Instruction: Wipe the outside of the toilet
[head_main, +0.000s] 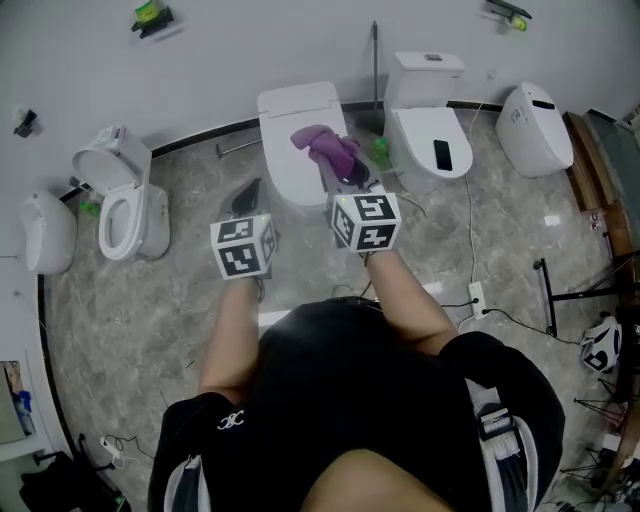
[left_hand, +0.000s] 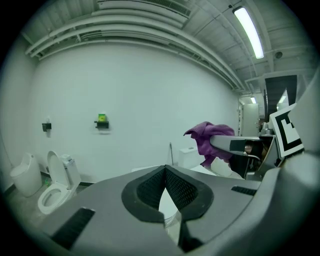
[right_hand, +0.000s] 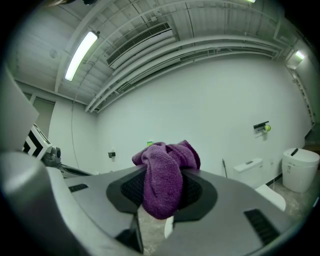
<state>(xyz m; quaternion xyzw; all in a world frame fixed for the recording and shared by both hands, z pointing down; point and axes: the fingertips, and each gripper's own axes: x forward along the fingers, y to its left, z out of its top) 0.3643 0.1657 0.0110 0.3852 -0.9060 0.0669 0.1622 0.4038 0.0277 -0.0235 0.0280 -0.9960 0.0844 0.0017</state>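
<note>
The toilet (head_main: 298, 140) straight ahead of me is white, with its lid down. A purple cloth (head_main: 328, 146) hangs above its right side, and my right gripper (head_main: 340, 163) is shut on it. In the right gripper view the cloth (right_hand: 165, 182) bulges out between the dark pads (right_hand: 202, 192) and droops over the tips. My left gripper (head_main: 249, 192) is held to the left of the toilet, over the floor. Its pads (left_hand: 185, 192) meet at the tip with nothing between them. The left gripper view also shows the cloth (left_hand: 210, 140) off to its right.
Other toilets stand along the curved wall: one with its lid up (head_main: 125, 205) at left, and two (head_main: 430, 130) (head_main: 533, 128) at right. A brush handle (head_main: 375, 60) and a green bottle (head_main: 380, 150) sit between toilets. A power strip with cable (head_main: 478, 296) and a black stand (head_main: 560, 295) are on the floor at right.
</note>
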